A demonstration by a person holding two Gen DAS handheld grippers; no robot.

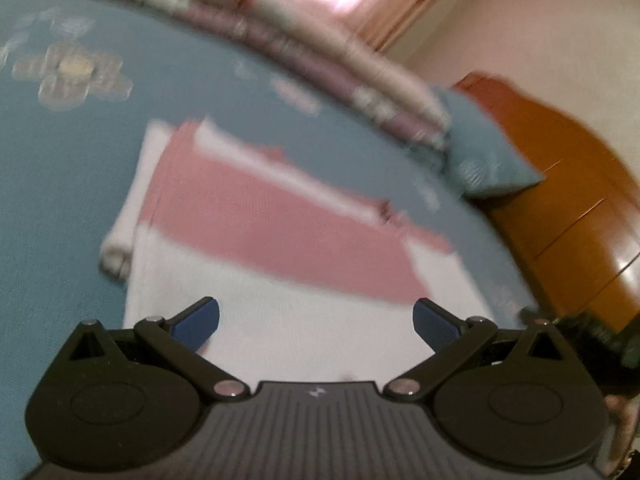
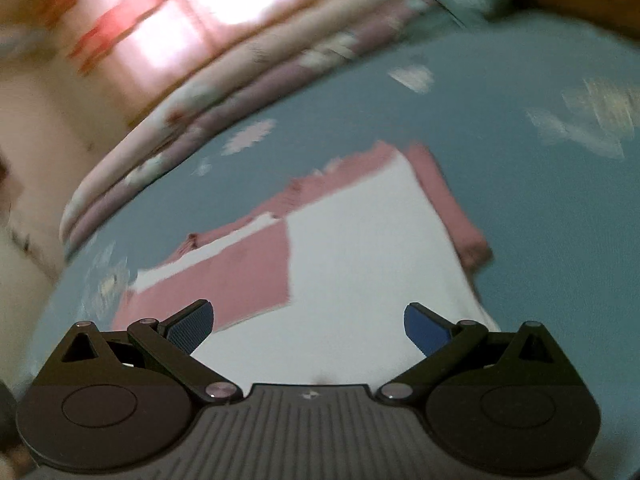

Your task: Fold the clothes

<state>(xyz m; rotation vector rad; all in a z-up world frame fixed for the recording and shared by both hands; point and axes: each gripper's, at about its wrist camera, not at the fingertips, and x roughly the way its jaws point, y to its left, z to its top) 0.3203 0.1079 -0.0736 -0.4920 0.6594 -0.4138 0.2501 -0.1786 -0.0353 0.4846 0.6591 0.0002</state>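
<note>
Both tools stand wide apart and hold nothing. We see our left tool (image 1: pixel 316 324) with its blue pads (image 1: pixel 198 324) spread above the white part of a pink and white garment (image 1: pixel 280 248), which lies flat on the bed (image 1: pixel 60 200). From the pictures we cannot tell whether the pads touch the cloth. Our right tool (image 2: pixel 308 328) is spread just as wide over the near white edge of the same garment (image 2: pixel 360 248), its blue pads (image 2: pixel 424 330) clear of any fold.

The garment sits partly folded on the blue bedsheet, with a white panel nearest us, a pink band across the middle and a pink sleeve lying along one side. In the left wrist view a rolled white edge shows at the garment's left side. Beyond it, a folded quilt (image 1: pixel 280 40) in pink and cream lies along the far side of the bed, and a blue pillow (image 1: pixel 484 152) rests next to a wooden headboard (image 1: pixel 572 208). A bright window with reddish curtains (image 2: pixel 180 12) glows behind. Both views are blurred.
</note>
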